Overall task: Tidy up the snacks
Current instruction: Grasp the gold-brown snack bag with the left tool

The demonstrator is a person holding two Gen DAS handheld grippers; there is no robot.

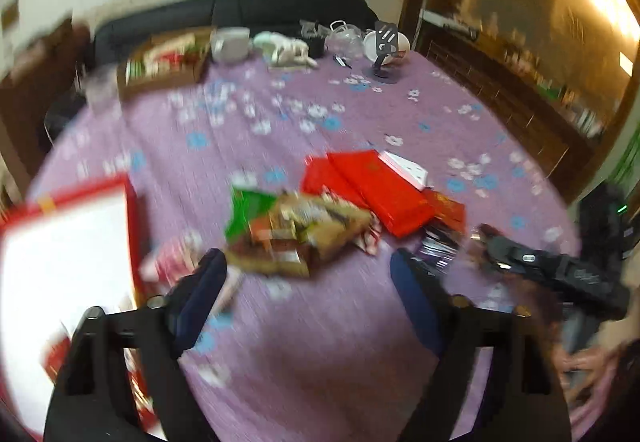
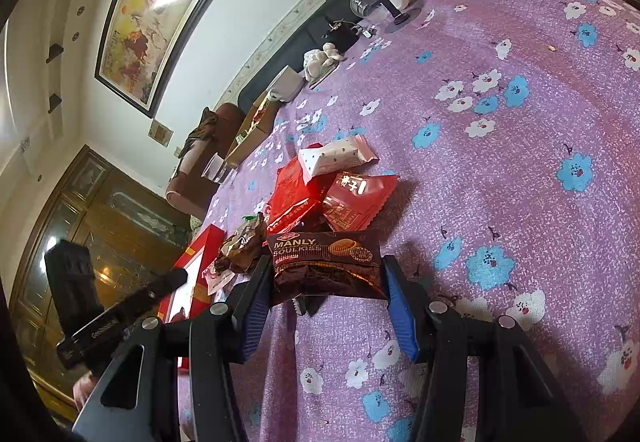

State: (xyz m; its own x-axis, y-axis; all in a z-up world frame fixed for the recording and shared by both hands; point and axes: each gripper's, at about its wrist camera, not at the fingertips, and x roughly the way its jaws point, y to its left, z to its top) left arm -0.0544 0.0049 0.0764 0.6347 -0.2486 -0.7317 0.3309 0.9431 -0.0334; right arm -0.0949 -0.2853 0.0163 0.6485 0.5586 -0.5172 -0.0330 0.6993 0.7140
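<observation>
A loose pile of snack packets (image 1: 296, 230) lies mid-table on the purple flowered cloth (image 1: 320, 322), with flat red packets (image 1: 380, 190) just behind it. My left gripper (image 1: 306, 262) hangs open just short of the pile, nothing between its fingers; this view is blurred. To its left stands a red box (image 1: 68, 242) with a white inside. My right gripper (image 2: 326, 274) is shut on a brown Manly cookie packet (image 2: 326, 262), both blue pads pressing its ends. Beyond it lie red packets (image 2: 292, 198) and a white dotted packet (image 2: 336, 158).
At the table's far side stand a cardboard box (image 1: 160, 62) holding packets, a white cup (image 1: 230, 44), glassware and a black phone stand (image 1: 384, 46). A dark sofa (image 1: 260, 10) runs behind the table. A wooden cabinet (image 1: 520, 90) is on the right.
</observation>
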